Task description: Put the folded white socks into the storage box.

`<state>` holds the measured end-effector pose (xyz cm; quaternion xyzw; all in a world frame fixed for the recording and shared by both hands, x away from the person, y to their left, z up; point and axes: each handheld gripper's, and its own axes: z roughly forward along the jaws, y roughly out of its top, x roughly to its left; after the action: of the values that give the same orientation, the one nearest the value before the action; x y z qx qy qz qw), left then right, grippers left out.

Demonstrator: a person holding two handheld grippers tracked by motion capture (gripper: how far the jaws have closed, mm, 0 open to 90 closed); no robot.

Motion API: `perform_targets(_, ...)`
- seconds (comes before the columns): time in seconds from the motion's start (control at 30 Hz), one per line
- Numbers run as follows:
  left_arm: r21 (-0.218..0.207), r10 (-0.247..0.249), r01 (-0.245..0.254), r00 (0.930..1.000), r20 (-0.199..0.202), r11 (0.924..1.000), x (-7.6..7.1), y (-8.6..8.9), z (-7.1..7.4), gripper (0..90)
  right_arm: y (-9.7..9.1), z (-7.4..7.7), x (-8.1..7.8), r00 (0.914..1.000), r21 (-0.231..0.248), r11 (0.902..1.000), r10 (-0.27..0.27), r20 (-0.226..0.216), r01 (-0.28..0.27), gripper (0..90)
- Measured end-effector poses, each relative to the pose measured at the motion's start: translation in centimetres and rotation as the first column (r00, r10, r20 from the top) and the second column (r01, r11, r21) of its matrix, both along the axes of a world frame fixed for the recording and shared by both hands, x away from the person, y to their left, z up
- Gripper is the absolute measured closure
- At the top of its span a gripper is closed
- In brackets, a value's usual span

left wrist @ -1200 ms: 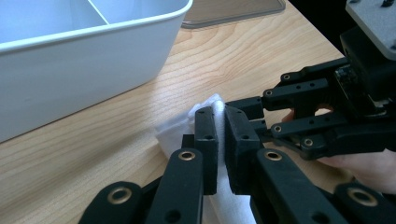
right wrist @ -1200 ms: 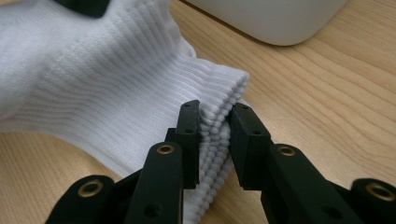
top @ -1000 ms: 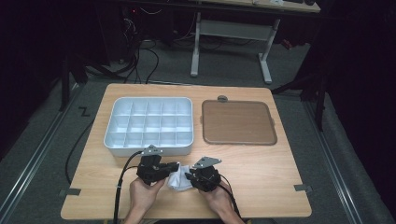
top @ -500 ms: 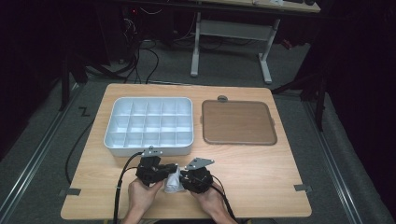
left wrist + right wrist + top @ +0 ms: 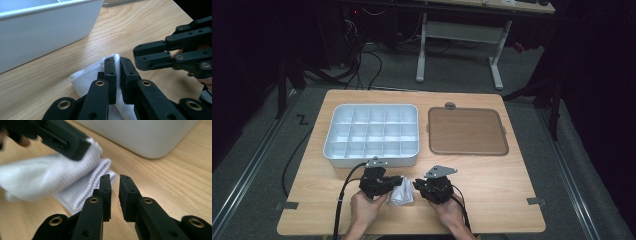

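White cloth [image 5: 401, 192], a ribbed sock by the look of it, lies on the desk [image 5: 492, 170] just in front of the white compartment tray [image 5: 372, 135], between the two tools. From the high view, the left hand-held gripper [image 5: 398, 181] sits on the cloth's left edge, and the right hand-held gripper [image 5: 416, 185] stands just off its right edge, apart from it. A brown tray [image 5: 466, 131] lies right of the white one.

Along the left hand-held gripper [image 5: 117, 60], the jaws are pinched on a fold of the cloth [image 5: 87, 77], which passes between them; this grip probably anchors the fabric so the other tool can work it. White tray wall [image 5: 45, 32] rises just behind.

Along the right hand-held gripper [image 5: 114, 178], the jaws have just been closing and stand nearly together with nothing between them. Ribbed cuff [image 5: 92, 182] lies just left of the tips, near but unheld.
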<state>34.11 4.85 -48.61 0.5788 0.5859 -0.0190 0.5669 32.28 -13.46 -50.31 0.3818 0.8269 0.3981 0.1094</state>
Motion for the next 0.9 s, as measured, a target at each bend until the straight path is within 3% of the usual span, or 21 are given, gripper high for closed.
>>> perform_targets(0.2, 0.005, -0.005, 0.005, 1.0000, 0.003, 1.0000, 0.0, -0.5, -0.2, 84.7, 1.3, -1.4, 0.6, 0.9995, -0.084, 0.9962, 0.023, -0.020, -0.025, 84.8)
perform_targets(0.53, -0.006, -0.005, 0.005, 0.9999, 0.015, 1.0000, -0.2, -0.9, -0.1, 84.8, 2.2, -1.6, 0.8, 0.9992, -0.104, 0.9938, 0.038, -0.016, -0.039, 85.8)
perform_targets(0.63, 0.017, -0.004, 0.004, 0.9997, 0.022, 0.9998, -0.1, -1.0, -0.6, 84.7, 2.4, -1.7, 0.9, 0.9990, -0.109, 0.9932, 0.041, -0.018, -0.042, 85.8)
perform_targets(0.73, 0.000, -0.002, 0.002, 1.0000, -0.001, 1.0000, 0.2, -1.1, -1.4, 84.3, 2.6, -2.1, 1.0, 0.9987, -0.120, 0.9917, 0.043, -0.027, -0.046, 85.8)
perform_targets(0.8, -0.008, 0.003, -0.003, 1.0000, 0.002, 1.0000, 0.2, -1.0, -1.6, 84.3, 2.5, -2.2, 1.1, 0.9987, -0.114, 0.9924, 0.043, -0.030, -0.046, 85.8)
perform_targets(0.9, 0.019, -0.002, 0.001, 0.9997, 0.025, 0.9998, 0.0, -1.1, -1.9, 84.3, 2.5, -2.2, 1.1, 0.9985, -0.116, 0.9920, 0.047, -0.029, -0.050, 85.7)
